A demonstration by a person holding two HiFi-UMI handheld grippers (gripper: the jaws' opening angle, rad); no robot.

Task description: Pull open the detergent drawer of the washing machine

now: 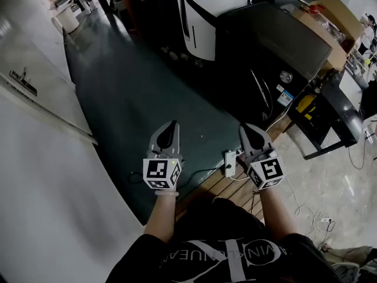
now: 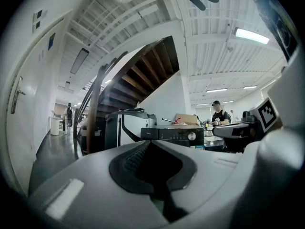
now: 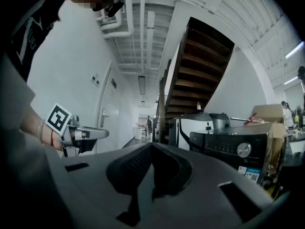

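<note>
Grippers number two: the left gripper (image 1: 171,126) and right gripper (image 1: 248,130) are held side by side and level, each with its jaws pressed together on nothing. One dark washing machine (image 1: 275,55) stands well ahead to the right, untouched. Its front panel shows one round knob (image 2: 191,136), and the detergent drawer (image 2: 148,134) at the panel's left end looks flush.

Left gripper (image 2: 149,144): jaws pressed together, nothing between them.
Washing machine (image 2: 172,134): dark, straight ahead beyond the claw's tips, well apart.
Staircase (image 2: 143,75): climbing above and left of the claw.
Right gripper (image 2: 228,129): held level, off the claw's right side.
Person (image 2: 220,114): capped, far ahead-right.
</note>
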